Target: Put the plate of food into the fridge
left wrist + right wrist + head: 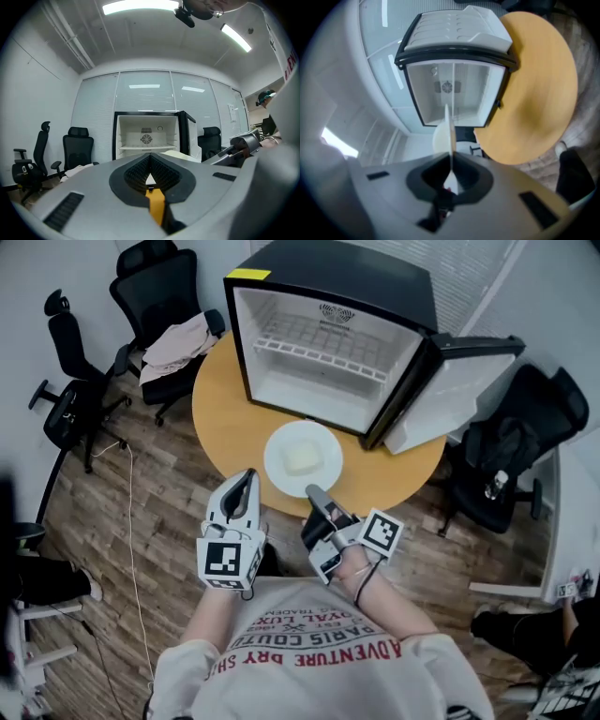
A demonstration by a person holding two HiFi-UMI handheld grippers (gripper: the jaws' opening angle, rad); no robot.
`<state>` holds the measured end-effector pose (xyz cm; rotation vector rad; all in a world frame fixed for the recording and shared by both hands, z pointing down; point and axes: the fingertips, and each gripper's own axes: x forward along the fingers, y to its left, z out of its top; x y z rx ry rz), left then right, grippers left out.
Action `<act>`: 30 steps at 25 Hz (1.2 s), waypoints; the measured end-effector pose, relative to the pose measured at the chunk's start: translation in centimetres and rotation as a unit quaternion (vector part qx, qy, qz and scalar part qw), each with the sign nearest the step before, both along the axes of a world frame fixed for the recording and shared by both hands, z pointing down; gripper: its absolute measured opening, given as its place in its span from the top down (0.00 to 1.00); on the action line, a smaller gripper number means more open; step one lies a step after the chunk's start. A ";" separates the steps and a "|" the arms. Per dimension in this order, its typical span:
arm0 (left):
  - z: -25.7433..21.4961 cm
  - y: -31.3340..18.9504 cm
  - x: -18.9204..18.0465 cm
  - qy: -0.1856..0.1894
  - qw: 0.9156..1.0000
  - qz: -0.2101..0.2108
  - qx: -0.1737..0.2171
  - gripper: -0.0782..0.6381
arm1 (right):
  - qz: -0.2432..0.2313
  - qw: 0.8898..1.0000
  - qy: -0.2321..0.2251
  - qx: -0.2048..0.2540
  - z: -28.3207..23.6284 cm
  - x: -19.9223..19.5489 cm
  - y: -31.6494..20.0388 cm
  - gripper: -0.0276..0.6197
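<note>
The plate (277, 457), with a pale piece of food (302, 459) at its middle, is seen over the round table (225, 418), just near of the open fridge (356, 273). Whether it is lifted or resting cannot be told. Its near right rim is clenched by the right gripper (315, 491), and in the right gripper view the rim is seen edge-on between the pressed jaws. The left gripper (247, 476) is closed on nothing and is held beside the plate, to its near left.

With only one edge pinched, the plate should be kept level and carried slowly, so that the food is not tipped off. A straight push to the far side is called for, into the bare space under the wire shelf (319, 343). The front lip of the fridge floor must be cleared. The door (450, 395) is swung out to the right, close to the path, while more room is left on the left side.
</note>
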<state>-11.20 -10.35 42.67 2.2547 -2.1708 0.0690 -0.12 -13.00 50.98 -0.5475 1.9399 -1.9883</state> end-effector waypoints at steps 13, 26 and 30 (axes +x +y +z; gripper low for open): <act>-1.3 -14.1 -10.5 -0.003 0.989 0.147 0.002 0.85 | 0.156 0.988 0.007 0.011 -1.6 -9.7 -11.1 0.90; -1.4 -21.6 -8.5 -0.004 0.972 0.235 0.000 0.85 | 0.251 0.968 0.017 0.008 -1.9 -7.5 -17.4 0.90; -1.3 -22.2 -7.7 0.003 0.971 0.239 -0.005 0.85 | 0.258 0.966 0.029 0.004 -1.9 -6.9 -18.3 0.90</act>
